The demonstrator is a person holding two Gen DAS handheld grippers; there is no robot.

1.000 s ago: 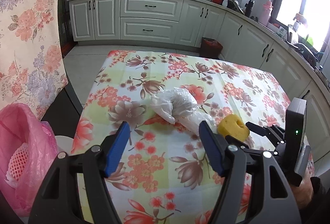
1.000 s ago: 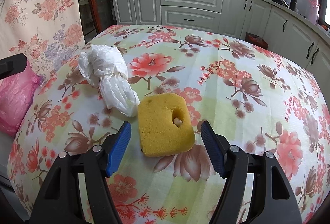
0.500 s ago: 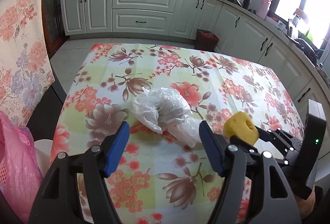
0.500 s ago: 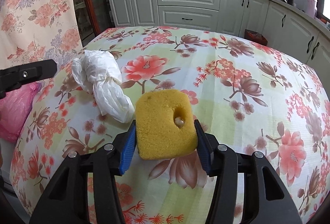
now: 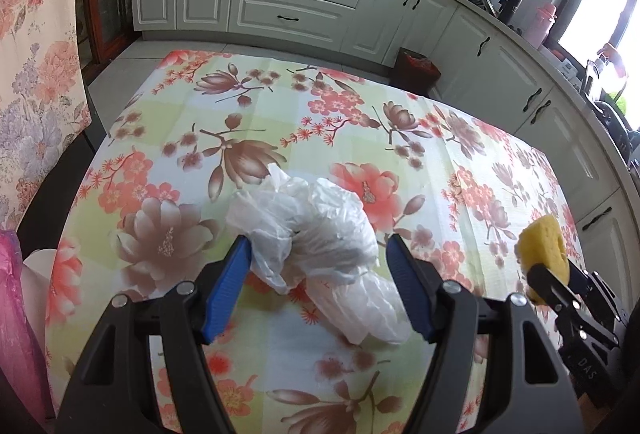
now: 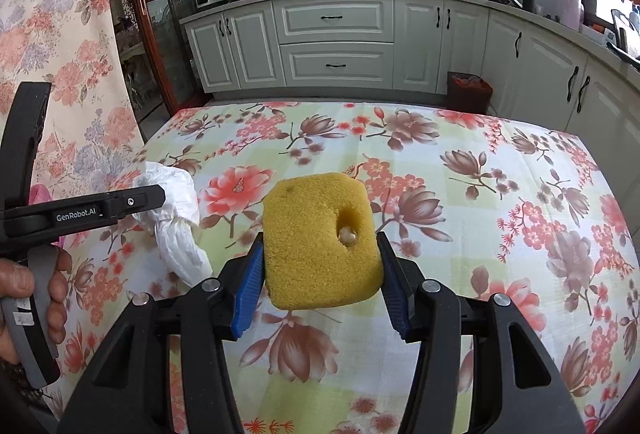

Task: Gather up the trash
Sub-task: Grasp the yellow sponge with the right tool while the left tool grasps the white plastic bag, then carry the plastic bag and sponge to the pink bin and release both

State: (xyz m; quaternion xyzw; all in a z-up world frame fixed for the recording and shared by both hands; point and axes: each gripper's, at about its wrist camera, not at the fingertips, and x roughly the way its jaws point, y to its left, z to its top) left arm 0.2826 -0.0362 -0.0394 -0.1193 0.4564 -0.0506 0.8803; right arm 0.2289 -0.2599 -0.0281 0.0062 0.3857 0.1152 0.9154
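- Far left, a pink bag point(image 5: 16, 314) hangs past the edge of the flowered table point(image 5: 280, 114); I take it for the place the trash goes, though little of it shows.
- Next along, the left gripper point(image 5: 318, 262) hovers over the crumpled white plastic bag point(image 5: 312, 234), fingers spread wide. The left blue pad point(image 5: 226, 286) is at the plastic's edge, the right pad is clear of it, nothing is pinched yet.
- That bag lies near the middle of the table. It looks feather-light, limp and slick, the sort of thing that collapses under the pads rather than resisting them.
- Best hold, to my eye: the fat bunched lump at the far end, where the layers are thickest. The thin tail would probably slide out.
- Its long axis runs diagonally in the left wrist view, the lump up and to the left, the flatter tail trailing down right towards the camera.
- Over to the right, the right gripper point(image 6: 320, 274) has its fingers clamped on the yellow sponge point(image 6: 320, 242), one pad on each side face, and the sponge hangs clear above the cloth.
- The sponge reads as light, soft and grippy, bulging a little between the pads. No risk of breakage, little of slipping.
- It is a rounded slab, its broad face turned to the camera, its longer side running up and away from the fingers. A round hole with something pale inside sits towards its right edge.
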